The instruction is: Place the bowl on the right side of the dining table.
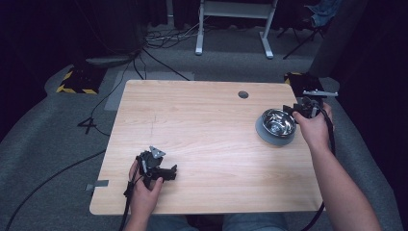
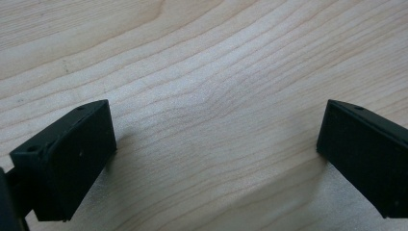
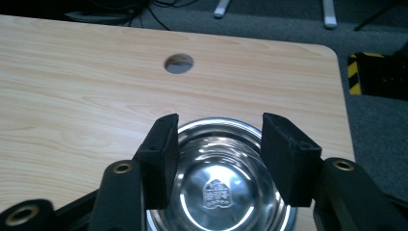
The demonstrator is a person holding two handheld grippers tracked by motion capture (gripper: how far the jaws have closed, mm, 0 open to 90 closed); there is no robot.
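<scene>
Because the steel bowl lies just beneath its spread, empty jaws, the right gripper is poised above; the left gripper is rested open on the table.

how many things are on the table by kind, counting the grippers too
steel bowl: 1
grey base ring under the bowl: 1
grippers: 2, the left gripper and the right gripper, both with jaws apart
total: 4
</scene>
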